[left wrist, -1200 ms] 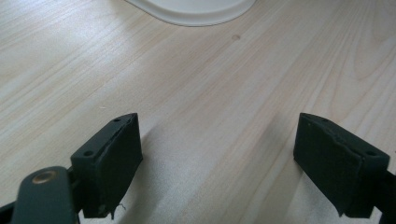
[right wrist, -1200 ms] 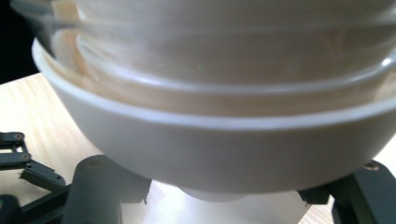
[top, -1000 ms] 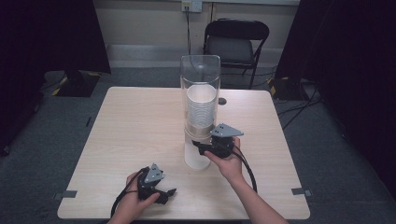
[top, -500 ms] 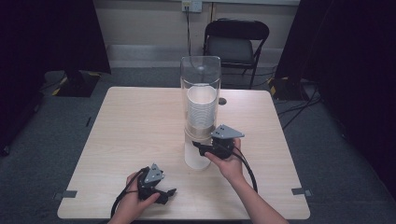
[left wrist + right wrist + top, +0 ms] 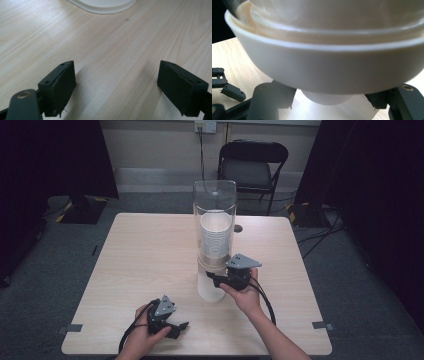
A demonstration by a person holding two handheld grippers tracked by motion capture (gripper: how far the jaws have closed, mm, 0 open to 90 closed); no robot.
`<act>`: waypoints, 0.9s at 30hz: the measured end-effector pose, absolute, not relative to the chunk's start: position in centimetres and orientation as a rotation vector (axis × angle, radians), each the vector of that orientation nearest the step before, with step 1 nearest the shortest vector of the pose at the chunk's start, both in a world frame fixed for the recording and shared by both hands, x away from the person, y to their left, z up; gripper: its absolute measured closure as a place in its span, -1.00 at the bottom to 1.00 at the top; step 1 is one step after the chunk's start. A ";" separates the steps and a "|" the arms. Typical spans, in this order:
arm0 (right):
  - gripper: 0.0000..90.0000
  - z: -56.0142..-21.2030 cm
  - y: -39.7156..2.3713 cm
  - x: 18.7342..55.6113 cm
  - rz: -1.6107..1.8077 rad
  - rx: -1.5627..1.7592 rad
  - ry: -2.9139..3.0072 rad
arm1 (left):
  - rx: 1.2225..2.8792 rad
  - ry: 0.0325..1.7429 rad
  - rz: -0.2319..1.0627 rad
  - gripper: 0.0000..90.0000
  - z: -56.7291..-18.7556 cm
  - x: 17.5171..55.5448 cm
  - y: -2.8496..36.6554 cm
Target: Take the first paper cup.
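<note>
A clear tube (image 5: 214, 200) stands upright at the middle of the wooden table (image 5: 140, 260), with a stack of white cups (image 5: 216, 237) inside it. Under the tube is a white collar (image 5: 324, 72) on a white stand (image 5: 210, 290). The lowest cup's bottom (image 5: 327, 98) pokes out below the collar. My right gripper (image 5: 212, 277) (image 5: 329, 100) reaches in from the right and is shut on that cup bottom. Near the front edge, my left gripper (image 5: 182, 326) (image 5: 117, 87) rests low over the table, open, with only bare wood between its jaws.
The stand's white foot (image 5: 102, 5) lies just beyond my left gripper. A black folding chair (image 5: 252, 165) stands behind the table against the wall. A small dark disc (image 5: 238, 228) lies on the table right of the tube. Cables run across the floor at the right.
</note>
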State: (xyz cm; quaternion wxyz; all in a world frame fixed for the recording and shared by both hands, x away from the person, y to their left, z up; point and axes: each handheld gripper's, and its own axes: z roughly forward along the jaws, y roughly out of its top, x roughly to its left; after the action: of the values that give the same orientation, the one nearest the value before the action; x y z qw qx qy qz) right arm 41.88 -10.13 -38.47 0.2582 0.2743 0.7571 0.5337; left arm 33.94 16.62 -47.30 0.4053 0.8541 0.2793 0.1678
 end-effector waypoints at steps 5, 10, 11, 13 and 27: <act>-0.21 -38.7 -10.1 41.9 1.466 0.748 2.042 | 2.156 0.705 0.424 -0.67 -47.3 33.9 16.6; -0.21 -38.8 -10.1 41.8 1.472 0.751 2.036 | 2.155 0.705 0.423 -0.67 -47.3 33.9 16.6; -0.21 -38.8 -10.1 41.8 1.470 0.751 2.038 | 2.156 0.705 0.423 -0.67 -47.3 33.9 16.6; -0.20 -38.8 -10.2 41.9 1.472 0.747 2.046 | 2.156 0.705 0.423 -0.67 -47.3 33.9 16.6; -0.20 -44.3 -12.4 41.3 1.196 0.815 2.271 | 2.159 0.705 0.420 -0.67 -47.3 33.9 16.6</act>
State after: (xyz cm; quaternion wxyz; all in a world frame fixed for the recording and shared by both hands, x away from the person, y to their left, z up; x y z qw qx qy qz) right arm 41.31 -12.41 -44.31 0.2225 0.2950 0.8222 0.4330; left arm 33.95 16.62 -47.29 0.4041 0.8551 0.2792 0.1663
